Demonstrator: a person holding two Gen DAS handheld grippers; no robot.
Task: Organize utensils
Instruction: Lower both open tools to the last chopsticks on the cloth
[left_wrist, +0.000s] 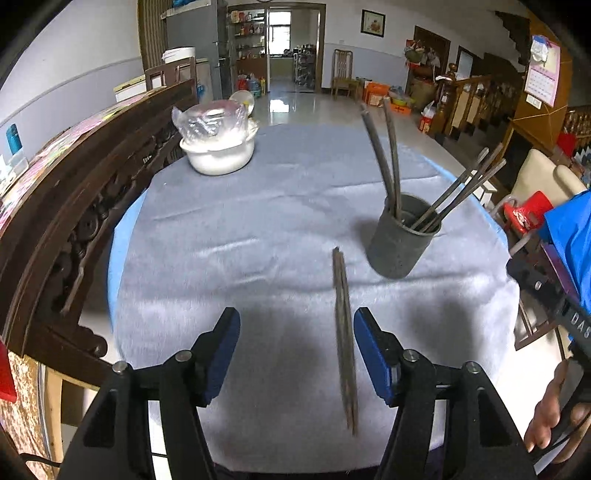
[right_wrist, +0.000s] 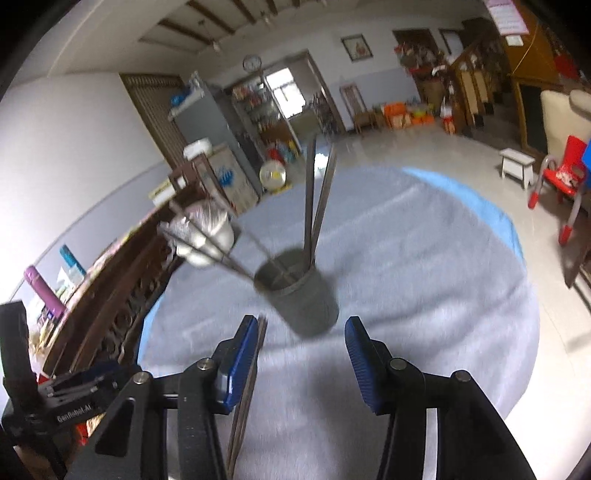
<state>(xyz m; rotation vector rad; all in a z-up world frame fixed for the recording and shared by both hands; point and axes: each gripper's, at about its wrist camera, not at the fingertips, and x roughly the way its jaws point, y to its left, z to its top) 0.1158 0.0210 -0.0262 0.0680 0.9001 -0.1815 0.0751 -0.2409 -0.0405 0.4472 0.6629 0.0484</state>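
A pair of dark chopsticks (left_wrist: 343, 339) lies on the grey cloth (left_wrist: 258, 229), between the fingers of my left gripper (left_wrist: 297, 350) and close to its right pad; the jaws stand open and no pad presses on the pair. Behind it stands a grey cup (left_wrist: 402, 240) holding several chopsticks. In the right wrist view my right gripper (right_wrist: 301, 362) is open too. A pair of chopsticks (right_wrist: 247, 391) runs along the inner face of its left finger, with the other pad well away. The cup (right_wrist: 299, 299) stands just ahead, blurred.
A white bowl with a clear plastic bag (left_wrist: 218, 147) sits at the table's far left. A carved dark wooden chair back (left_wrist: 92, 206) borders the left side. The right gripper's body (left_wrist: 565, 306) and a hand (left_wrist: 550, 406) are at the right edge. A red chair (right_wrist: 561, 177) stands beyond.
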